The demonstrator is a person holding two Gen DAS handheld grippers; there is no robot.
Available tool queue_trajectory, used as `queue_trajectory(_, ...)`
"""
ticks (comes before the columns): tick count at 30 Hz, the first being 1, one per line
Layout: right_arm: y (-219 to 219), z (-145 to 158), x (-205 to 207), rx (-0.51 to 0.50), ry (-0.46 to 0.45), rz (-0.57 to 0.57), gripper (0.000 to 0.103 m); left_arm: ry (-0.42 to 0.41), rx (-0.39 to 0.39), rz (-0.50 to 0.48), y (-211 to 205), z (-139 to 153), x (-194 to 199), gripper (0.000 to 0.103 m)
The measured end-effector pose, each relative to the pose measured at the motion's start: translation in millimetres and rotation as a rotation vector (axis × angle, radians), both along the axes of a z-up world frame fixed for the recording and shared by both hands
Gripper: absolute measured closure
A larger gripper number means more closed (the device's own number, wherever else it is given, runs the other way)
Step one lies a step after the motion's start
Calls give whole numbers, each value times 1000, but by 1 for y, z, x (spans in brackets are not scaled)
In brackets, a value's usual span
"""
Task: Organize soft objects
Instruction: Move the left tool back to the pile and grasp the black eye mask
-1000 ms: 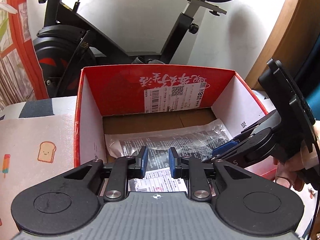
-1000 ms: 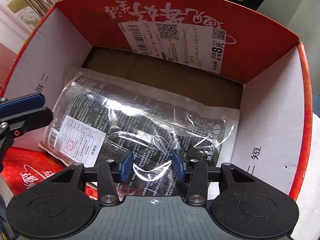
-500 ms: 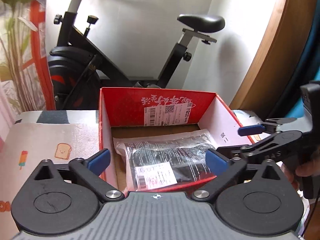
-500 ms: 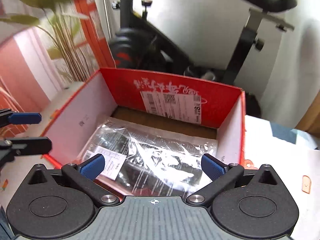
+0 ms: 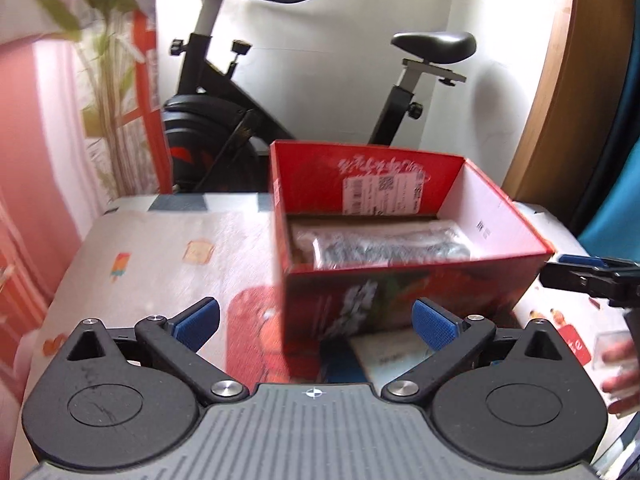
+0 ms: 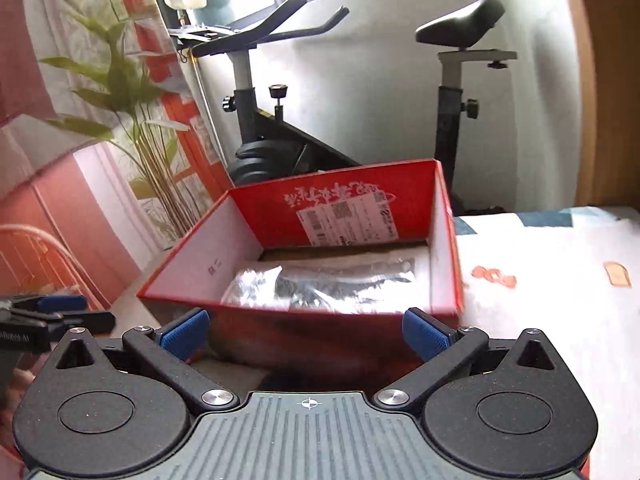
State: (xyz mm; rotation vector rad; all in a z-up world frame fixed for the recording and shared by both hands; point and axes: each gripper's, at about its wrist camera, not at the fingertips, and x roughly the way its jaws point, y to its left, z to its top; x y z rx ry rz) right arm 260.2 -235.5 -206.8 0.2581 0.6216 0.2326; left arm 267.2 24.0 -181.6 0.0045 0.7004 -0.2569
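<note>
A red cardboard box (image 5: 404,292) stands on the patterned cloth; it also shows in the right wrist view (image 6: 248,232). Inside it lies a clear plastic bag with a dark soft item (image 5: 384,246), also seen in the right wrist view (image 6: 320,286). My left gripper (image 5: 316,324) is open and empty, pulled back in front of the box. My right gripper (image 6: 306,334) is open and empty, also in front of the box. The right gripper's tip shows at the right edge of the left wrist view (image 5: 588,274).
An exercise bike (image 5: 240,120) stands behind the box against a white wall. A plant (image 6: 124,92) and red curtain are at the left. A flat package (image 5: 384,354) lies on the cloth (image 5: 160,256) in front of the box. A wooden panel (image 5: 568,80) is at the right.
Both grippers let go of the bagged item in the box, opened wide, and drew back and up away from the box.
</note>
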Motion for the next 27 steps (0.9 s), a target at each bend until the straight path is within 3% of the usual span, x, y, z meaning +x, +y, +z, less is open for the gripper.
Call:
queue_trajectory(6, -8, -23, -42, -21, 22, 5, 0, 18, 12, 51, 15, -16, -37, 0)
queue_trajectory(12, 2, -49, -85, -113, 32, -6, 0, 56, -11, 71, 18, -44, -72, 0)
queue_trajectory(18, 13, -81, -105, -87, 164, -7, 1, 179, -6, 24, 1, -87, -84, 2)
queue_trajectory(27, 24, -100, -113, -144, 238, 9, 20, 247, -42, -24, -4, -108, -86, 36)
